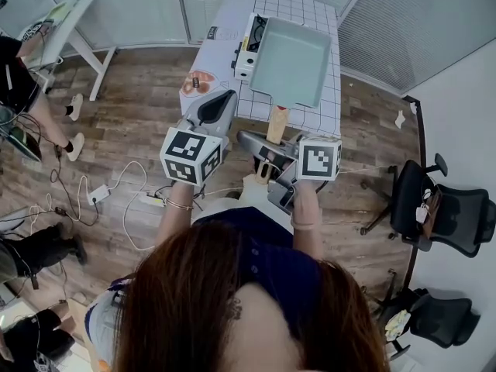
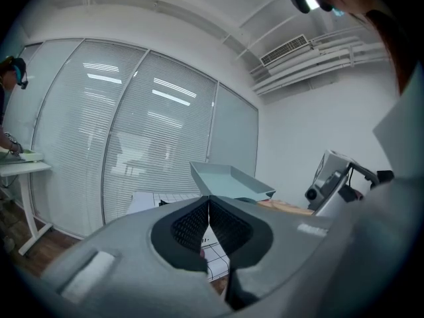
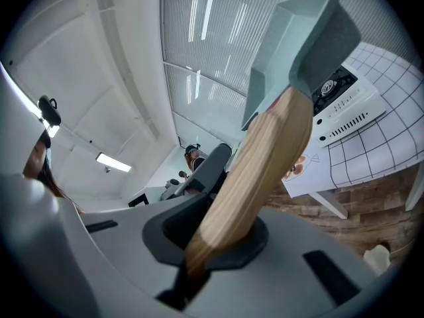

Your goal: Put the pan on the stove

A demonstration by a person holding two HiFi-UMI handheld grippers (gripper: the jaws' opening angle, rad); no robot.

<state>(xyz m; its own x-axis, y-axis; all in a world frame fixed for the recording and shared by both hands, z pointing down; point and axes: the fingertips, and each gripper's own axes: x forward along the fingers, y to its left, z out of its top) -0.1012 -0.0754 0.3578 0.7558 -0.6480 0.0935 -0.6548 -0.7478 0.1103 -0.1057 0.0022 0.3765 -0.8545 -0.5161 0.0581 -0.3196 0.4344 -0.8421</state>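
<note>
The stove (image 1: 247, 46) is mostly blocked by the pan (image 1: 293, 60), upper centre; a bare table (image 1: 219, 68) strip is left open just leftward.

The left forearm (image 1: 175, 211) and right forearm (image 1: 308, 222) reach forward side by side. The left grey two-jaw gripper (image 1: 219, 105) points level, its ribbed black pads (image 2: 189, 224) pressed together with nothing between them. Just beside it, the right grey two-jaw gripper (image 1: 266, 142), also level, is clamped on the pale wooden pan handle (image 3: 265, 158).
</note>
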